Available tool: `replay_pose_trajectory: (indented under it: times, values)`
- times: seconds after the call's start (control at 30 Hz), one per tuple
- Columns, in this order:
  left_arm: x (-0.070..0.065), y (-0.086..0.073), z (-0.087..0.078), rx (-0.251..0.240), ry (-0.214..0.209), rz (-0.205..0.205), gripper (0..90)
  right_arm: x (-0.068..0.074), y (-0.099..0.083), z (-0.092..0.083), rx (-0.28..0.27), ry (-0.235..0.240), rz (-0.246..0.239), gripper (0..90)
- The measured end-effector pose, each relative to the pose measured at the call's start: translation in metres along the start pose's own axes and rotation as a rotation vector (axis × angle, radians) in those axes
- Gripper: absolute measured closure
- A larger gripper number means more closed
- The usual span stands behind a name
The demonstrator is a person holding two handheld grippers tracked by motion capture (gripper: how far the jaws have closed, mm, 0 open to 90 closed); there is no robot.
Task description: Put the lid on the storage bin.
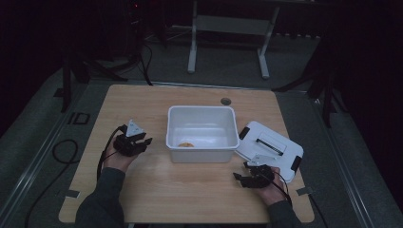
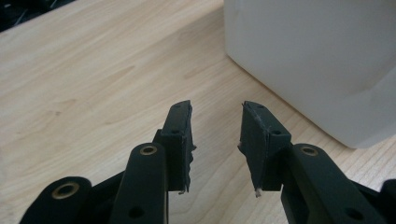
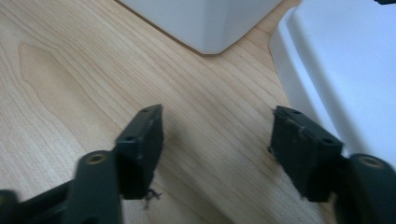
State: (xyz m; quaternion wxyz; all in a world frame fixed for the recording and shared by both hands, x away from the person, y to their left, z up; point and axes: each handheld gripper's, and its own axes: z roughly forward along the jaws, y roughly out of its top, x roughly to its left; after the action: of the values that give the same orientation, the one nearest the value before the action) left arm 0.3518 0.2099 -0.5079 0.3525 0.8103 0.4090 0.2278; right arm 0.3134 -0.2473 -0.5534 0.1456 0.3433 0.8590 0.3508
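Left gripper (image 1: pixel 142 141) fingers parted, empty; right gripper (image 1: pixel 240 176) wider apart, seemingly empty too.

This looks like a dim lab or recording room. A bare wooden desk (image 1: pixel 190 190) stands on grey carpet (image 1: pixel 228 61), black tripod legs (image 1: pixel 81 71) flank it on both sides, cables (image 1: pixel 62 152) trail across the floor, and a white metal frame (image 1: pixel 228 28) stands behind.

Open white bin (image 1: pixel 202 142) mid-table; white lid (image 1: pixel 269 148) alongside
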Motion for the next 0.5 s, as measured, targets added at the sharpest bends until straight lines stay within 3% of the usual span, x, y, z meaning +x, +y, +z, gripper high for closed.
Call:
replay_pose_trajectory:
  times: [0.13, 0.5]
  values:
    - [-0.003, -0.007, 0.007, 0.006, -0.009, 0.000, 62.7, 0.000, 0.002, -0.003, 0.003, -0.009, -0.029, 42.5]
    - [-0.010, -0.020, 0.019, -0.009, -0.034, 0.003, 60.3, -0.007, 0.014, -0.023, -0.015, -0.042, -0.076, 45.3]
